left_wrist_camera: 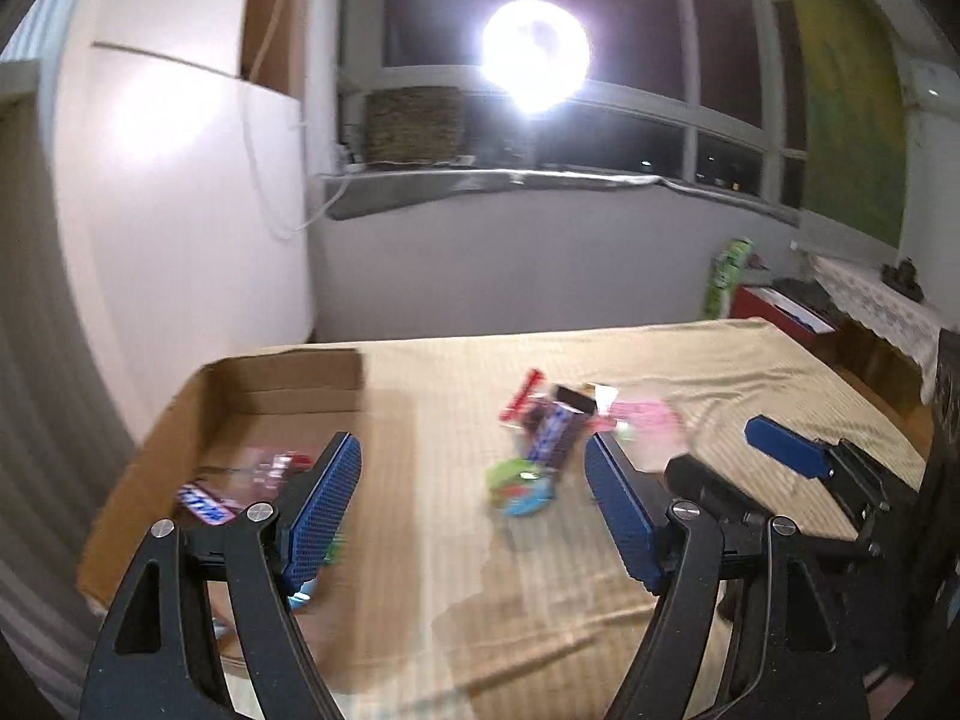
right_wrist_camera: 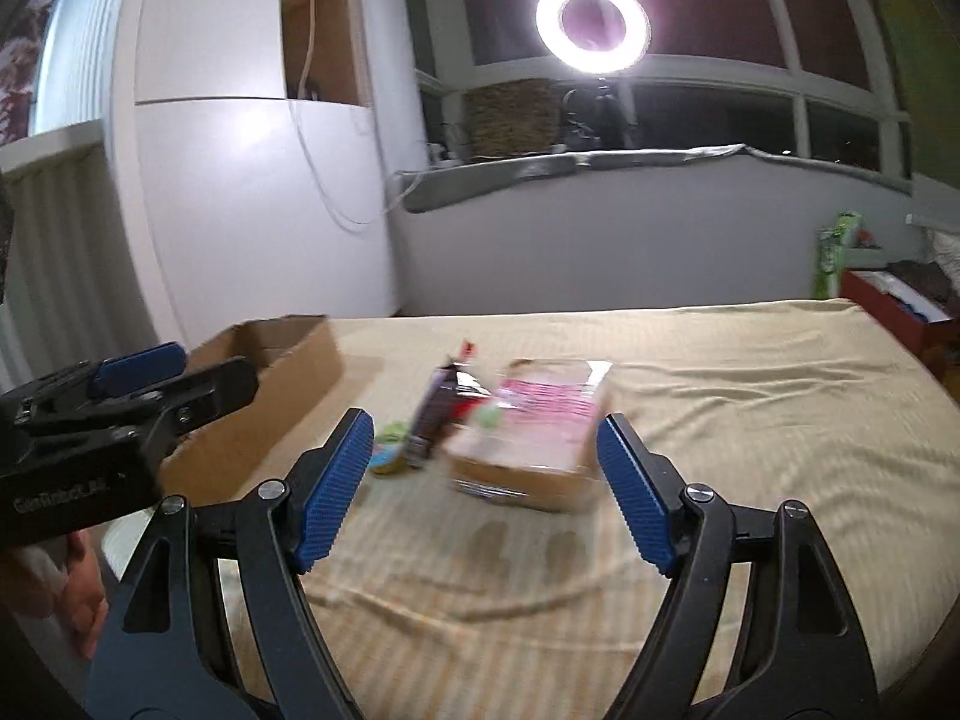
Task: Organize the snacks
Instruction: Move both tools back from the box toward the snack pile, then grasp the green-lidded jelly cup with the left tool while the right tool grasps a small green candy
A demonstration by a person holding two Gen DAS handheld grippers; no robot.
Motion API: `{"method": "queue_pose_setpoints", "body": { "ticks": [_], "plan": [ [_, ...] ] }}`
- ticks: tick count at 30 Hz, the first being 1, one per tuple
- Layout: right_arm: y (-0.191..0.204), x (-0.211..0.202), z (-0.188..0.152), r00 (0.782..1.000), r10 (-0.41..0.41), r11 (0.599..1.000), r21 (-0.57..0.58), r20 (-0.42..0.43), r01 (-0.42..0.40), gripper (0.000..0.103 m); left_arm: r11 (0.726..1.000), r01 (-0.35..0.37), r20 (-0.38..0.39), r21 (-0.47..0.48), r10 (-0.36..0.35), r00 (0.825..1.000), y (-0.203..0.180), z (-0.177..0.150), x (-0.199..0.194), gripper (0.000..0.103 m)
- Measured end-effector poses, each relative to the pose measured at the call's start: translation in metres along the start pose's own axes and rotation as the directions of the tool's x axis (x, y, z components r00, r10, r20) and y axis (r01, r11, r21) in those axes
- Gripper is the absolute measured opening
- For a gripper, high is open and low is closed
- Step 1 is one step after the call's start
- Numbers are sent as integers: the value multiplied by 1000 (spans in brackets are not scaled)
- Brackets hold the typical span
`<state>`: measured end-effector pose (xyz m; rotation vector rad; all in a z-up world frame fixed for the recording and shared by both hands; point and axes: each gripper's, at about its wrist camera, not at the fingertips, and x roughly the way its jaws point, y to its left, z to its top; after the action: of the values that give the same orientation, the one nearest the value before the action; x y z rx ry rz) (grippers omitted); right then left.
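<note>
Cardboard box at the bed's left edge; both hand-held grippers, left and right, gape empty, so I'd straddle one snack squarely

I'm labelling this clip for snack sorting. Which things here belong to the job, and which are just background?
Job:
cardboard box
snacks already in it
snack pile
pink packet
left tongs
right tongs

Background:
ring light
wicker basket
bedspread

Only blurred white lettering is seen on the left gripper body; nothing can be read.
</note>
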<state>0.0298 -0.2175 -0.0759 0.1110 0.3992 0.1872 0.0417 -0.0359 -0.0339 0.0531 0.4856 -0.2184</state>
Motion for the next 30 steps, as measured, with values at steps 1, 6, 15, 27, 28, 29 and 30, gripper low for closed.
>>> {"method": "queue_pose_setpoints", "body": {
  "ticks": [1, 6, 15, 27, 28, 29, 30],
  "plan": [
    [-2, -2, 0, 1000, -6, 1000, 2, 2, 6, 80, 1000, 6, 2, -4, -6, 1000, -2, -1, 0, 77],
    [-1, -8, 1, 999, -41, 999, -29, -7, 41, 80, 999, 47, -41, -16, -48, 998, -8, -10, 3, 77],
    [-6, 31, 1, 989, -61, 991, -127, -135, 44, 80, 992, 85, -143, -90, -97, 985, -8, -28, 34, 77],
    [-32, 95, 20, 965, 89, 977, -167, -246, -133, 78, 981, 147, -170, -127, -168, 971, -13, -14, 83, 78],
    [-32, 99, 21, 959, 111, 972, -175, -259, -160, 77, 985, 131, -164, -116, -149, 975, -13, -14, 85, 78],
    [-32, 101, 22, 953, 135, 966, -176, -272, -187, 76, 984, 132, -173, -122, -152, 973, -11, -15, 91, 78],
    [-31, 105, 23, 944, 163, 960, -177, -286, -219, 74, 980, 143, -185, -137, -168, 968, -9, -17, 95, 78]
  ]
}}
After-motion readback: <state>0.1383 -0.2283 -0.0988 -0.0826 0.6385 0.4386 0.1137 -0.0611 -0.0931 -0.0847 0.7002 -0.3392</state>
